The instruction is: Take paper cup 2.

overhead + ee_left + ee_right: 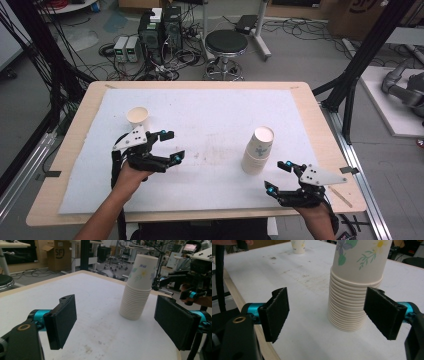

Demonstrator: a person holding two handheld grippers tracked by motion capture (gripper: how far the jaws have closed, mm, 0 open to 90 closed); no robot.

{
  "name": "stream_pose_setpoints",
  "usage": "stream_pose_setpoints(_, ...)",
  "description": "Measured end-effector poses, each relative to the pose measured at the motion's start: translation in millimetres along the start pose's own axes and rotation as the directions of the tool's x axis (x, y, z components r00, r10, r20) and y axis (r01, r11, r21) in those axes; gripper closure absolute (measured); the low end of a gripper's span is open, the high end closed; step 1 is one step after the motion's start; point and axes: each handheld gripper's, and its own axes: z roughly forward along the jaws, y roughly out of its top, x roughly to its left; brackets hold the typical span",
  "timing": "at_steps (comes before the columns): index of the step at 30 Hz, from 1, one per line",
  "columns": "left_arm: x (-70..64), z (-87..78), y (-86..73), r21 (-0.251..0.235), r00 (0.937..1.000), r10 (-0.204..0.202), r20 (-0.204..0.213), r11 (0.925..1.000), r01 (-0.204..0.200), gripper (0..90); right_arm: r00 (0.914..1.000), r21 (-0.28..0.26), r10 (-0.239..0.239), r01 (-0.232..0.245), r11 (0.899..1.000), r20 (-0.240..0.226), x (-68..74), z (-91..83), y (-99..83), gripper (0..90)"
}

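A tall stack of floral paper cups (257,150) stands upside down on the white mat (210,115), right of centre. A single upright paper cup (137,118) sits at the left. My left gripper (172,146) hovers open just right of that cup, jaws pointing toward the stack. In the left gripper view the stack (138,287) is farther off, between the spread jaws of the left gripper (117,320). My right gripper (277,176) is open just in front of the stack. In the right gripper view the stack (357,290) stands close ahead of the right gripper (327,312); the single cup (298,246) is far behind.
The wooden table edge (320,115) frames the mat. Faint stains mark the mat's middle (210,155). Beyond the table are a black stool (226,45), electronics boxes (160,30) and cables on the floor. Black frame posts (360,55) rise at the right.
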Motion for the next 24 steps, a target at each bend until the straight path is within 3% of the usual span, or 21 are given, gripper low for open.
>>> stream_pose_setpoints(8,-7.9,32.8,20.9,0.013,0.9970,0.023,0.074,0.9996,-0.024,18.0,1.0000,0.003,0.008,-0.008,1.000,0.005,-2.1,-1.5,-2.2,21.0)
stream_pose_setpoints(11,-11.5,51.2,29.3,0.039,0.9937,0.037,0.105,0.9984,-0.041,18.0,0.9999,0.002,0.005,-0.005,1.000,0.009,-3.6,-2.5,-2.7,21.1)
stream_pose_setpoints(24,-19.3,96.4,49.0,0.079,0.9841,0.051,0.170,0.9948,-0.065,17.5,0.9998,0.002,0.016,-0.016,1.000,0.011,-6.2,-5.2,-5.5,21.1)
